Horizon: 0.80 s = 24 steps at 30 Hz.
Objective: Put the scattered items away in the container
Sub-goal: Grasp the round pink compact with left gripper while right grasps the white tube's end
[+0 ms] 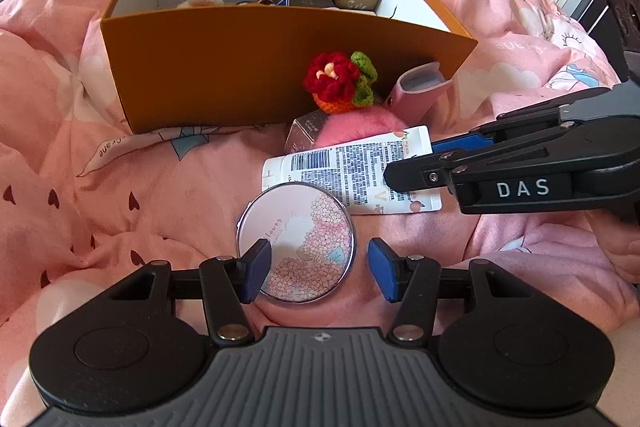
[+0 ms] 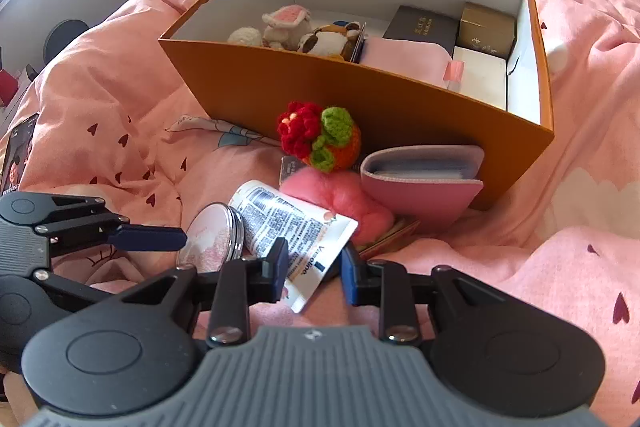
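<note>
A pink bedspread with small hearts covers the bed. On it stands an orange box, with soft toys and small boxes inside. Just in front of it lie a crocheted flower, a pink card holder, a lotion tube and a round compact. The left gripper is spread wide around the compact, not pressing it. The right gripper brackets the tube's flat end; whether it grips, I cannot tell.

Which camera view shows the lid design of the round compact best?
The left wrist view: the round compact faces it, floral lid nearly whole between the open left tool. The right wrist view shows it edge-on, partly hidden.
</note>
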Available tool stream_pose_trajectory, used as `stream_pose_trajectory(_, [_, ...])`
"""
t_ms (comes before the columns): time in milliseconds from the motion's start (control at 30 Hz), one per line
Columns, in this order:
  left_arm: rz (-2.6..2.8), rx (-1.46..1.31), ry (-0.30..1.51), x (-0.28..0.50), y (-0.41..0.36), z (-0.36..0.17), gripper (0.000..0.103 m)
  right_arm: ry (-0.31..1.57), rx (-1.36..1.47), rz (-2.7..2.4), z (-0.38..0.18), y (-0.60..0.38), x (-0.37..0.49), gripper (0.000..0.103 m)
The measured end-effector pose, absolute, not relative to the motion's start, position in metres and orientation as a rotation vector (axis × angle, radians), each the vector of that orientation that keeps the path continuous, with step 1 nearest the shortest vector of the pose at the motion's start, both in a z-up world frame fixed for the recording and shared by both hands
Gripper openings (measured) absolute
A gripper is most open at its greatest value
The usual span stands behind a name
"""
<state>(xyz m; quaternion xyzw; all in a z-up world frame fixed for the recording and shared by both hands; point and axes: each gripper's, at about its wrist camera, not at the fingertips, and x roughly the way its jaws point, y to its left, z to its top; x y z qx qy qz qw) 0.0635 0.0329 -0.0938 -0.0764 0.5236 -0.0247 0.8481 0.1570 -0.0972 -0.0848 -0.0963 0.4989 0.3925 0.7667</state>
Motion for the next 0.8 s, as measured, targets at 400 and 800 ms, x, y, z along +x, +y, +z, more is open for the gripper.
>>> stream_pose_trajectory(400, [0.016,-0.084,1.087,0.063,0.026,-0.095,0.049,0.98,-0.249,0.934,-0.059,-0.092,0.14,0.009])
stream_pose_trajectory(800, [0.132,0.021,1.001,0.051,0.034,-0.075,0.027,0.926,-0.29,0.961,-0.052,-0.064,0.142,0.01])
